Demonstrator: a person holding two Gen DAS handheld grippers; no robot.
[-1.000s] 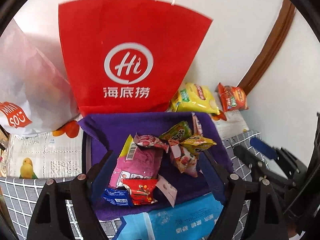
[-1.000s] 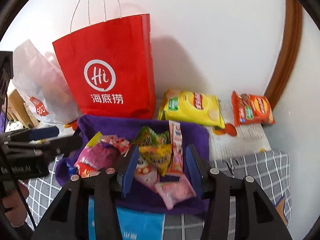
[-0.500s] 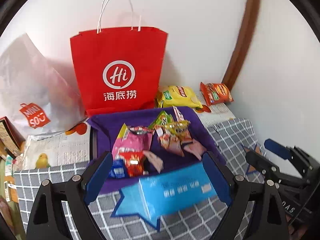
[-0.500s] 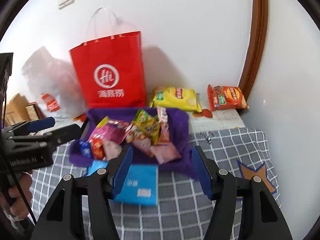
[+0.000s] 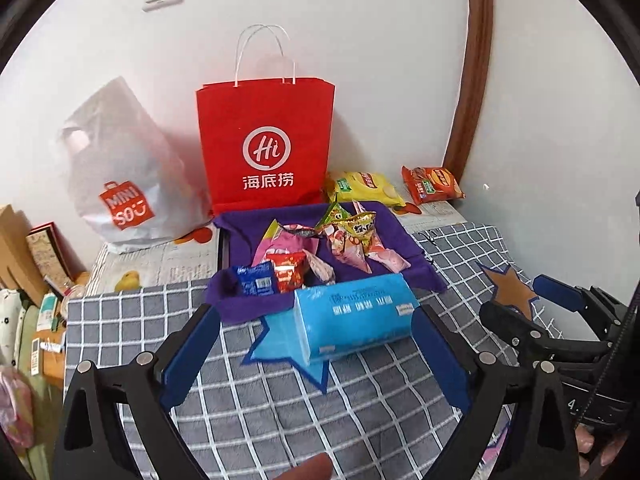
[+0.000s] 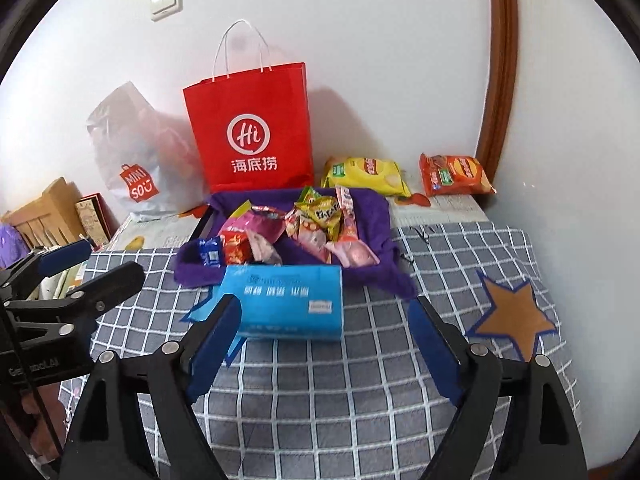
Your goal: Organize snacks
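Several small packets already lie gathered; we list the scene from left to right as we see it.

- White shopping bag (image 5: 120, 184) and red paper bag (image 5: 266, 144): both stand against the wall behind the snacks, untouched as far as we can tell.
- Left gripper (image 5: 316, 356): its jaws have just been opening and stand wide, with nothing pressed between them, hovering back over the checked cloth (image 5: 360, 400).
- Purple tray (image 5: 404, 240): we count a blue packet (image 5: 254, 282), a red packet (image 5: 290, 274), a pink bag (image 5: 284, 244) and a heap of green and pink ones; this part we judge done.
- Blue tissue pack (image 5: 354, 316): just in front of the tray, on the cloth.
- Right gripper (image 6: 324, 344): its jaws have likewise just been opening; released, empty.
- Yellow chip bag (image 5: 364, 186) and orange chip bag (image 5: 434, 184): outside the tray by the wall; we judge these left to sort.
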